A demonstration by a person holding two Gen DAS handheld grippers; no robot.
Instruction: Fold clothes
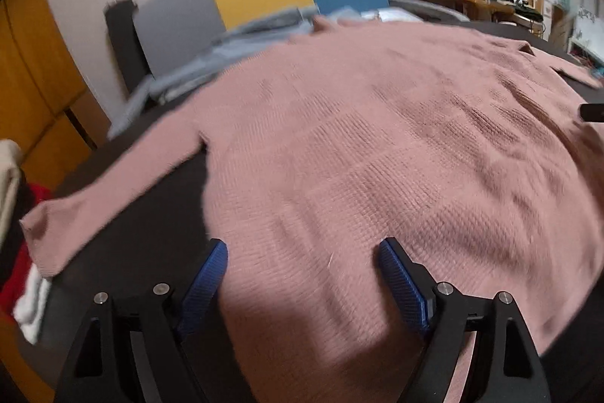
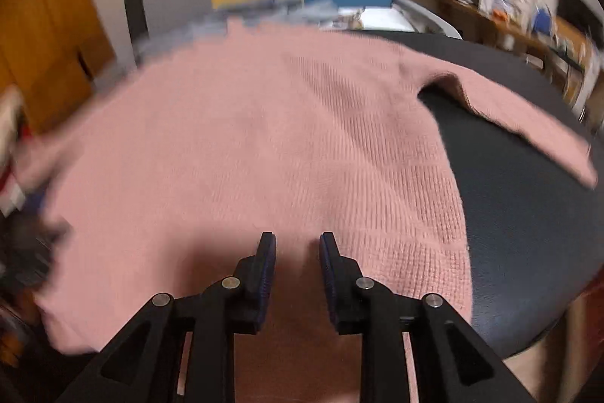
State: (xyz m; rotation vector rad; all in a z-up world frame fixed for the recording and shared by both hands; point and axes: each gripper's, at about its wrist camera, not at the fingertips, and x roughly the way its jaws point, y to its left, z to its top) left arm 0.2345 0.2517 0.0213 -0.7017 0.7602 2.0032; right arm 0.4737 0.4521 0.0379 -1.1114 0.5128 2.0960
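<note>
Pink ribbed knit fills both views: your sweater (image 1: 358,146) (image 2: 264,146) lies flat on the dark, leathery bench (image 1: 151,225) (image 2: 528,214), hem at the bottom of the frame and collar toward the top, long axis running up the frame. One sleeve (image 1: 109,191) trails to the lower left, another (image 2: 528,123) to the right. Motion blur smears the far edges and background. Your left claw (image 1: 302,267) stands spread wide over the hem; your right claw (image 2: 297,252) is parted narrowly, gripping nothing.
</note>
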